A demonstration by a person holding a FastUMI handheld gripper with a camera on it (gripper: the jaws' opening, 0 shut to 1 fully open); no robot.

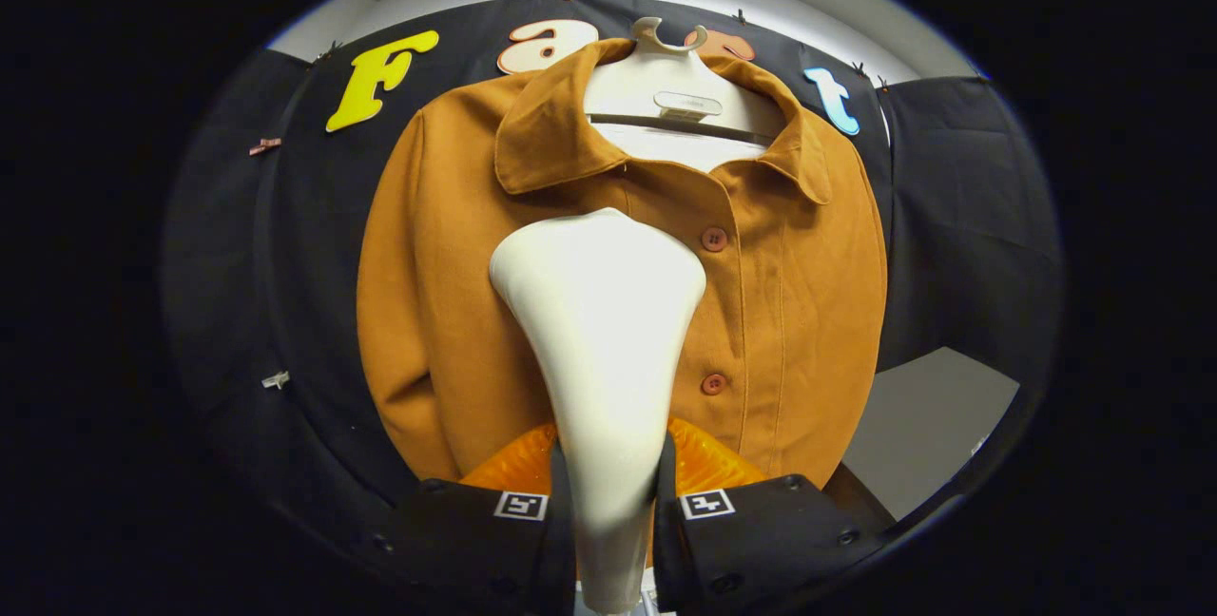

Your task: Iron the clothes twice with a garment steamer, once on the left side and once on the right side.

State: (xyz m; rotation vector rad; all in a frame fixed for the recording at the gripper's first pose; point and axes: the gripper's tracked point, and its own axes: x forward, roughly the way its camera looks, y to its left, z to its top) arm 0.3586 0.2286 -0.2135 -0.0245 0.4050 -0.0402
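Note:
A white garment steamer [601, 340] rises from between my fingers, its narrow handle clamped by both of them and its wide head up at the jacket's chest. My gripper [613, 492] is shut on that handle. Behind it an orange-brown buttoned jacket [789, 312] hangs on a white hanger [670, 88] against the black cloth wall. The steamer head sits just left of the button row, over the jacket's left half as I look at it. I cannot tell whether the head touches the cloth. An orange translucent part [708, 464] shows low behind the handle.
Black cloth wall [960, 217] surrounds the jacket on both sides. A pale grey surface [927, 426] lies to the lower right of the jacket. Small clips [276, 378] pin the cloth at the left.

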